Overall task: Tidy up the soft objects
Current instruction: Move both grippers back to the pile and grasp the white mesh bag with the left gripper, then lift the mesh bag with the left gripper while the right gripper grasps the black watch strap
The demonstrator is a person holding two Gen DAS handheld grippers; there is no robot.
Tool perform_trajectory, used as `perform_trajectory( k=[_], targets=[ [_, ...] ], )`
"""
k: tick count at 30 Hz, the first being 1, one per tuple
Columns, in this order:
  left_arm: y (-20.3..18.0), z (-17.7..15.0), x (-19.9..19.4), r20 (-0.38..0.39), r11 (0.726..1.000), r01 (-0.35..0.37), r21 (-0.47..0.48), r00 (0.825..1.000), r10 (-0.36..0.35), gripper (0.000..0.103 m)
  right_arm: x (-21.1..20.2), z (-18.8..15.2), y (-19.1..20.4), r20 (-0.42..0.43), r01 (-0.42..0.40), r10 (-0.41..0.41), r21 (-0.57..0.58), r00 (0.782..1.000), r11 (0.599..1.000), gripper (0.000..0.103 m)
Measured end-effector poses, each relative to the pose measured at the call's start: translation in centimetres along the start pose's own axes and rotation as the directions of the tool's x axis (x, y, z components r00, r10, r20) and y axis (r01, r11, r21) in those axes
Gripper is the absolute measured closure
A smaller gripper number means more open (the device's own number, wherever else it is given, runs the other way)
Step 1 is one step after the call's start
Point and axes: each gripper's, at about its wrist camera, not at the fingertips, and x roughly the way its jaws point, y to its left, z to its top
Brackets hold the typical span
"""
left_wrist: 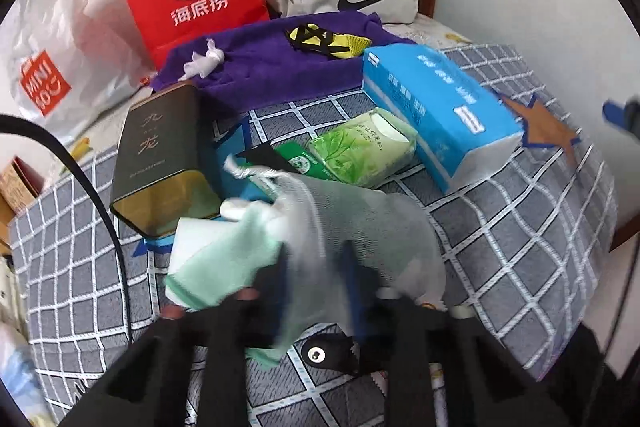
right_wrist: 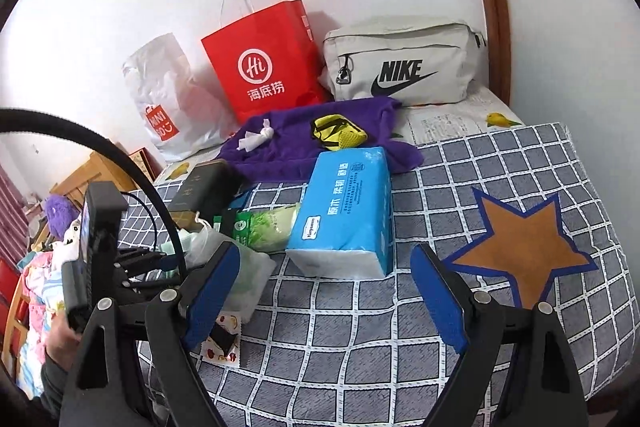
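Mesh pouch (left_wrist: 360,227) pinched in left gripper (left_wrist: 320,287), low over the checked bedspread (left_wrist: 520,247).
Sits beside the dark tin (left_wrist: 160,163) and green tissue pack (left_wrist: 360,151). Right gripper (right_wrist: 324,299) spread wide, empty, near the blue tissue box (right_wrist: 344,211).

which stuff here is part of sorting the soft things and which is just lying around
Part of the job:
- mesh pouch, pinched by the left tongs
- mint cloth
- blue tissue pack
- green tissue pack
- purple towel

Lying about:
- dark tin
- red paper bag
- Nike bag
- star patch
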Motion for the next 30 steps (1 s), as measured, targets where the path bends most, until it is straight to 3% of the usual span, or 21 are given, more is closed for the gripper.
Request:
perform_trajectory(
  k=[4, 10, 24, 30],
  targets=[
    [1.3, 0.2, -0.5, -0.005, 0.997, 0.061, -0.048, 0.998, -0.062, 0.096, 0.8, -0.5, 0.6, -0.027, -0.013, 0.012, -0.02, 1.0, 1.0, 0.016],
    [2.7, -0.2, -2.9, 0.049, 0.982, 0.155, -0.106, 0.987, -0.15, 0.097, 1.9, -1.3, 1.3, -0.063, -0.026, 0.024, -0.039, 0.998, 0.999, 0.016],
    [9.0, -1.0, -7.1, 0.162, 0.96, 0.148, -0.238, 0.981, -0.111, 0.097, 7.6, -5.2, 7.7, -0.262, -0.141, 0.089, -0.189, 0.961, 0.972, 0.017],
    [12.2, -2.7, -7.5, 0.177, 0.938, 0.143, -0.317, 0.98, -0.089, 0.097, 9.0, -5.5, 10.4, -0.266, -0.164, 0.099, -0.234, 0.959, 0.958, 0.019]
  ],
)
